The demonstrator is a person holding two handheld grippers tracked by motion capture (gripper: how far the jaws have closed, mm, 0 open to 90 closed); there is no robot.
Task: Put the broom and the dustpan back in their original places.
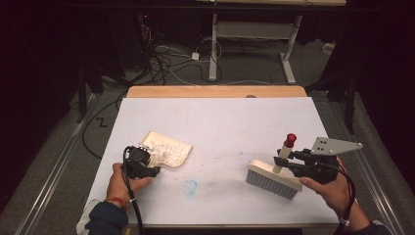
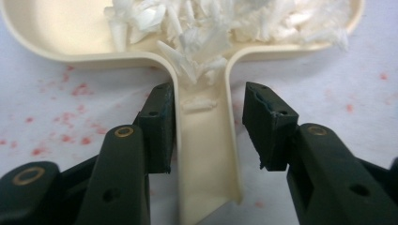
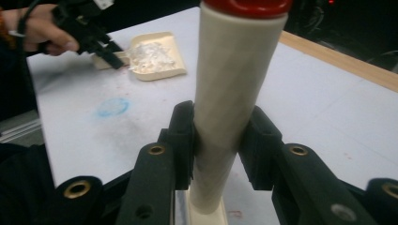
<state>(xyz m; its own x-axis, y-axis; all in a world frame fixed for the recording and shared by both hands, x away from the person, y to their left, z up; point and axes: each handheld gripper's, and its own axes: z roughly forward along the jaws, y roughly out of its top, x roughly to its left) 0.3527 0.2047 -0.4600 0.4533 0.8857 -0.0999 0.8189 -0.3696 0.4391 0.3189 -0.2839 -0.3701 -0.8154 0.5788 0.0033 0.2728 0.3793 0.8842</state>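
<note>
A white-topped table (image 1: 220, 127) with a bare wooden strip along its far edge takes up the middle of the high view, set on a grey floor strewn with dark cables; a faint blue smudge (image 1: 190, 186) marks the tabletop near the person's side, between the two hands. On the left half of the table lies a cream dustpan (image 1: 164, 147), flat on the surface, its tray heaped with white shredded scraps (image 1: 166, 149). On the right half a hand brush (image 1: 274, 178) stands with its pale bristles down on the table and its cream handle, tipped by a red cap (image 1: 290, 139), rising tilted up and away. The right gripper (image 3: 220, 145) is clamped around that handle, both black jaws pressed against its sides partway down the shaft, with the person's right hand (image 1: 333, 188) behind it. The left gripper (image 2: 206, 126), held in the left hand (image 1: 122, 181), sits at the dustpan's stub handle (image 2: 204, 154): its jaws stand narrowly apart astride the handle, the left one touching or nearly touching the wall, the right one with a clear gap, so it is not squeezing
</note>
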